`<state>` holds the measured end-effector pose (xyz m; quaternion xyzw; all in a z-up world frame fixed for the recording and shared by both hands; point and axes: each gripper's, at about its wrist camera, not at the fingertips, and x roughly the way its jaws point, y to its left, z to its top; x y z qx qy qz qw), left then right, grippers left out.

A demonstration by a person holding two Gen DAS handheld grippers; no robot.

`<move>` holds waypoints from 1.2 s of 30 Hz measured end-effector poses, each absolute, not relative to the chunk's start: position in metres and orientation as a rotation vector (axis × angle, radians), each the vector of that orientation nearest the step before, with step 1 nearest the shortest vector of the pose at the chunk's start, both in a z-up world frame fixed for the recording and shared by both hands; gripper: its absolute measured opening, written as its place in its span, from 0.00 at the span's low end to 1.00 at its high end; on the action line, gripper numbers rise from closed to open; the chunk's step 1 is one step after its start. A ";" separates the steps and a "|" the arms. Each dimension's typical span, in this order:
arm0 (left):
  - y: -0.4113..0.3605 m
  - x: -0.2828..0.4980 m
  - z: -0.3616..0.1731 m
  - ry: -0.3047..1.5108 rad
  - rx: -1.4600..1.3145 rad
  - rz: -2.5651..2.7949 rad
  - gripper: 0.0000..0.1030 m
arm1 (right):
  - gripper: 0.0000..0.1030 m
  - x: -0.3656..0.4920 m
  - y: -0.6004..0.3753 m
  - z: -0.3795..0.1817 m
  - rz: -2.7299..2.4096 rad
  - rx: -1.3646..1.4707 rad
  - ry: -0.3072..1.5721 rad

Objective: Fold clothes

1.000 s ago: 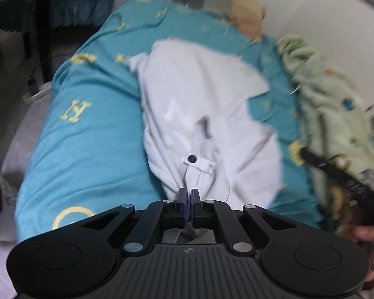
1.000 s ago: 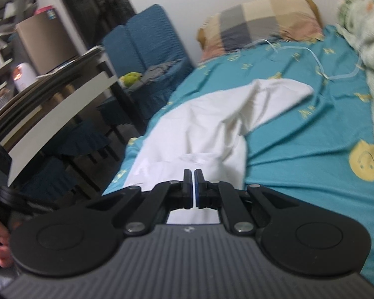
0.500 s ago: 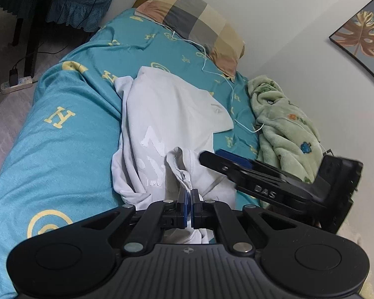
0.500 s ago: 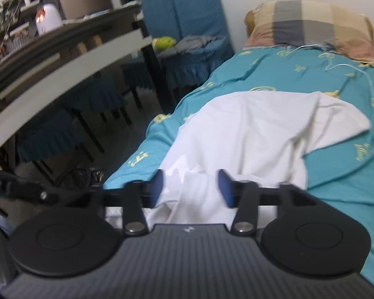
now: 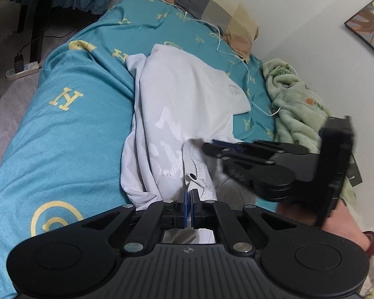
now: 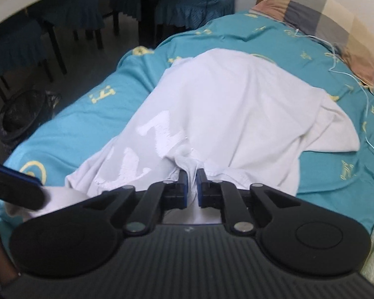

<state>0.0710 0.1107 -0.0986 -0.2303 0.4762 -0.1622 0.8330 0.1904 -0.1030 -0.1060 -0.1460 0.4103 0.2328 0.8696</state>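
A crumpled white shirt (image 5: 187, 99) with a white print lies lengthwise on the teal bed sheet (image 5: 62, 137). My left gripper (image 5: 189, 194) is shut on the shirt's near edge, beside a small black button. My right gripper (image 6: 192, 177) has its blue pads pinched on a bunched fold of the same shirt (image 6: 236, 104), near the collar area. In the left wrist view the right gripper (image 5: 212, 147) reaches in from the right, its tips on the cloth just beyond my left one. One of the left gripper's fingers (image 6: 25, 186) shows at the left edge of the right wrist view.
A checked pillow (image 5: 212, 7) lies at the bed's head, with a thin white cable (image 5: 246, 74) trailing from it. A green fleece blanket (image 5: 296, 109) runs along the wall side. Dark chairs with blue covers (image 6: 62, 17) and a power strip (image 5: 22, 69) are on the floor to the left.
The right gripper was shut a second ago, opened wide half a second ago, and has now closed on a fold of the shirt. The left gripper kept its hold and shifted slightly.
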 end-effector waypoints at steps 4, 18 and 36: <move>0.100 0.073 -0.099 1.010 -0.429 -0.362 0.03 | 0.08 0.172 -0.145 -0.077 0.456 -0.136 0.810; 0.038 0.043 -0.072 0.854 -0.086 -0.483 0.44 | 0.08 0.101 -0.252 -0.038 0.402 0.209 0.556; -0.012 0.056 -0.100 0.861 0.108 -0.188 0.55 | 0.08 0.069 -0.275 -0.032 0.415 0.318 0.307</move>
